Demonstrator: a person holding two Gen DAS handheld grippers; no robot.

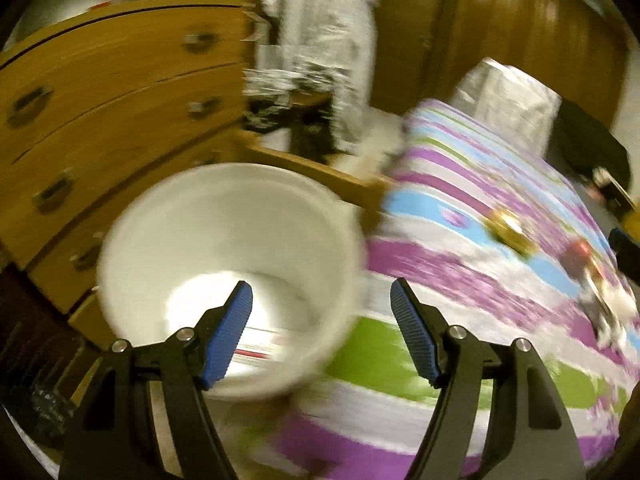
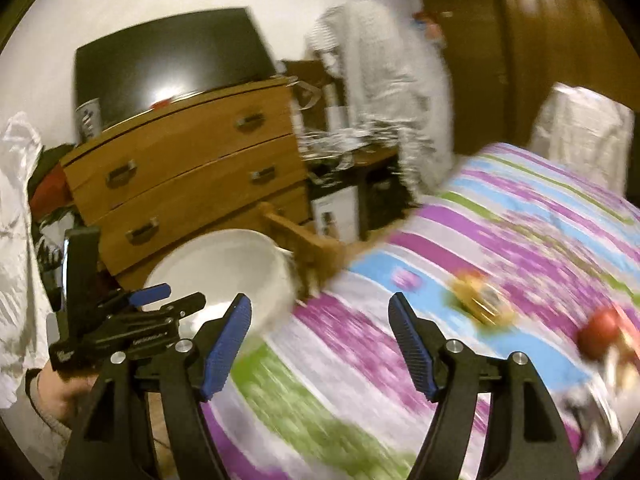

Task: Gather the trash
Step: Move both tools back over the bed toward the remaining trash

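Blue fingers [image 1: 236, 336], striped bedspread [image 1: 460, 248] — wooden dresser [image 1: 120, 92]

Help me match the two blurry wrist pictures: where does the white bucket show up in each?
Left wrist view: white bucket sits lower left of centre, behind the left finger, beside the striped bedspread.
Right wrist view: white bucket lies left of centre.
Shared landmark: the wooden dresser behind the bucket.
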